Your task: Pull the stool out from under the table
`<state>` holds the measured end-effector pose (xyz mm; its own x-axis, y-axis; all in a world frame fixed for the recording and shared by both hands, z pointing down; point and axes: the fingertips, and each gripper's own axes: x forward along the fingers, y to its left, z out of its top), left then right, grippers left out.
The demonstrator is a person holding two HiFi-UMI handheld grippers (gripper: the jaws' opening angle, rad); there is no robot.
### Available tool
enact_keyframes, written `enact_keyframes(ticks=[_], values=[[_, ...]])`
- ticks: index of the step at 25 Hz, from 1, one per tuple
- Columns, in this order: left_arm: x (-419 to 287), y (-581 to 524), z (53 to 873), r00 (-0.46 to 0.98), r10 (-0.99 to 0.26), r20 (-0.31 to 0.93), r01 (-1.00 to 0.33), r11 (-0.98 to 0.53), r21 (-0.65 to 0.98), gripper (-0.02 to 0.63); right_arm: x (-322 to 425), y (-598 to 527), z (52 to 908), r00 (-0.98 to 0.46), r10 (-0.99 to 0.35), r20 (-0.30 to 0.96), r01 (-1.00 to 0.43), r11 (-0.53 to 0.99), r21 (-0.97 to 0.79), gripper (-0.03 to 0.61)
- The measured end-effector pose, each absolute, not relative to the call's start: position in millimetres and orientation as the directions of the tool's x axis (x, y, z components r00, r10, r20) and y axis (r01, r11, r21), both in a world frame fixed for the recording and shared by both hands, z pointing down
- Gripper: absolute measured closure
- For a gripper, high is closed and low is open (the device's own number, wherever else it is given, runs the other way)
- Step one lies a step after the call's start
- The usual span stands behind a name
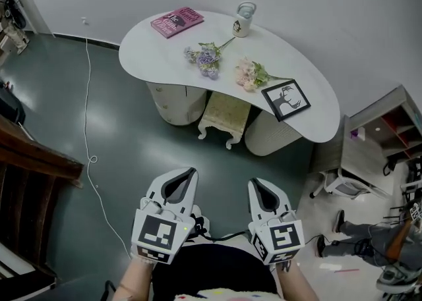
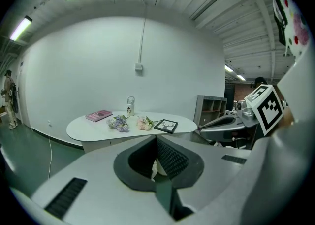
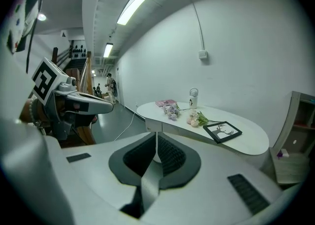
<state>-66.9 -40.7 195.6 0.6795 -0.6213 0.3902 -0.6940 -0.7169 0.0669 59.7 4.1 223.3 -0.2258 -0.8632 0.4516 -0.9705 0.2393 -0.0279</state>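
Both left tongs [image 1: 181, 184] and right tongs [image 1: 262, 193] are closed and empty, well short of the stool [image 1: 225, 115]. It sits tucked under the worktop [image 1: 158, 53], so an approach likely comes first.

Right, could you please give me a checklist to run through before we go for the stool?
1. The stool sits tucked under the table: ok.
2. The left hand-held gripper is open for a grasp: not ok, shut and empty.
3. The right hand-held gripper is open: not ok, shut and empty.
4. Both are within reach of the stool: not ok, well short.
5. The white cable lies off the pull path: ok, left of it.
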Motion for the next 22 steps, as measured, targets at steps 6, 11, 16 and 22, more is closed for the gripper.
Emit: enact_keyframes(ticks=[6, 11, 16, 22], values=[[-73.1, -58.9, 200.2, 0.682, -0.614, 0.398, -0.691, -0.719, 0.076, 0.597, 59.3, -8.2, 228.0, -0.197, -0.857, 0.477, -0.978, 0.204, -0.038, 0.538], [-74.5, -70.7, 203.3, 0.669, -0.623, 0.406, -0.702, -0.709, 0.068, 0.597, 65.0, -13.9, 229.3, -0.191, -0.855, 0.482, -0.98, 0.195, -0.044, 0.54], [-73.5, -80.3, 202.0, 0.652, -0.643, 0.402, -0.718, -0.694, 0.055, 0.597, 69.2, -22.8, 232.1, -0.216, -0.849, 0.482, -0.975, 0.218, -0.054, 0.538], [-62.3, -83.6, 206.0, 0.641, -0.653, 0.404, -0.734, -0.675, 0.074, 0.597, 74.3, -33.3, 233.8, -0.249, -0.841, 0.481, -0.966, 0.253, -0.058, 0.54]])
